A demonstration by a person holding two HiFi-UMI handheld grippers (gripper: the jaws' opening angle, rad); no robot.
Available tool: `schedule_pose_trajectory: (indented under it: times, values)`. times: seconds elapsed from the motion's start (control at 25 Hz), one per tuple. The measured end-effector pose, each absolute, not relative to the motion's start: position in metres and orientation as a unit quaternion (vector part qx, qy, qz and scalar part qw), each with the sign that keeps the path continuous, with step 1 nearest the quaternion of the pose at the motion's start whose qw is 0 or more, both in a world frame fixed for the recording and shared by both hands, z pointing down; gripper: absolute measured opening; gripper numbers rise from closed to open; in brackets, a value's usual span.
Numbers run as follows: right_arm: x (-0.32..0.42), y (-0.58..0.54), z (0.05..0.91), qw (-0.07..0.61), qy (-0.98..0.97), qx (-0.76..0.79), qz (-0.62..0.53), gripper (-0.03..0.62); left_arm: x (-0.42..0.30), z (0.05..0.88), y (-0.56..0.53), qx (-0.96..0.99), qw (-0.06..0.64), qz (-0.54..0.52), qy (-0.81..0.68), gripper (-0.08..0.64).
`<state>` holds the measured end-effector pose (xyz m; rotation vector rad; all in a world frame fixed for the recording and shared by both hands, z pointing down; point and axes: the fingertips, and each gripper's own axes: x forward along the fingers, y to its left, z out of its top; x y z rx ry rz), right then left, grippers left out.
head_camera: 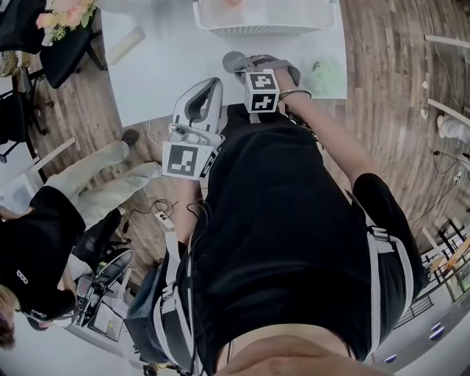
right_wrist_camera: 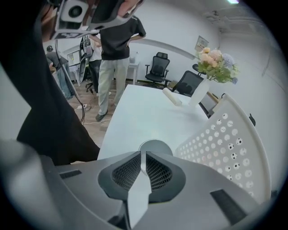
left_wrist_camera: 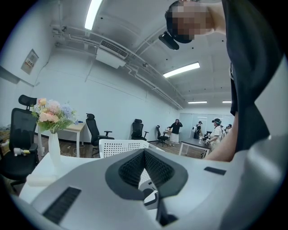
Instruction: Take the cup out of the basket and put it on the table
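Observation:
A grey round cup (head_camera: pixel 233 61) hangs over the white table (head_camera: pixel 169 66), close to its near edge. My right gripper (head_camera: pixel 246 64) points steeply down and is shut on the cup's wall. In the right gripper view the cup (right_wrist_camera: pixel 155 147) shows just past the gripper (right_wrist_camera: pixel 144 155), with a thin strip of its wall between the pads. Whether the cup rests on the table I cannot tell. The white perforated basket (head_camera: pixel 264 18) stands behind it, also visible at the right (right_wrist_camera: pixel 225 143). My left gripper (head_camera: pixel 213 84) is held level near the table's edge, its jaws (left_wrist_camera: pixel 145 152) together and empty.
A vase of flowers (right_wrist_camera: pixel 211 67) and a white roll (right_wrist_camera: pixel 172 96) stand at the table's far end. A greenish thing (head_camera: pixel 323 73) lies at the table's right. A person (head_camera: pixel 44 220) sits at my left. Office chairs (left_wrist_camera: pixel 92 128) and people fill the room beyond.

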<state>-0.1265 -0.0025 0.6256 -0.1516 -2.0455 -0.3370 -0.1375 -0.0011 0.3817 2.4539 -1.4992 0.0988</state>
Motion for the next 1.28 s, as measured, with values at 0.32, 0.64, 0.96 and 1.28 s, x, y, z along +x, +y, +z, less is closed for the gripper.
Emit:
schedule_pose_trajectory:
  times: [0.32, 0.64, 0.96, 1.28]
  values:
    - [-0.124, -0.01, 0.611, 0.495, -0.858, -0.04, -0.13, 0.026, -0.137, 0.378, -0.004, 0.845, 0.126, 0.024, -0.519, 0.021]
    - [-0.122, -0.008, 0.596, 0.479, -0.868, -0.029, -0.13, 0.027, -0.128, 0.378, -0.007, 0.851, 0.126, 0.029, -0.509, 0.021]
    - [-0.12, -0.016, 0.545, 0.414, -0.902, 0.011, -0.123, 0.026, -0.123, 0.382, -0.013, 0.854, 0.125, 0.035, -0.504, 0.021]
    - [-0.114, -0.024, 0.48, 0.319, -0.942, 0.049, -0.091, 0.028, -0.12, 0.381, -0.023, 0.855, 0.124, 0.032, -0.502, 0.021]
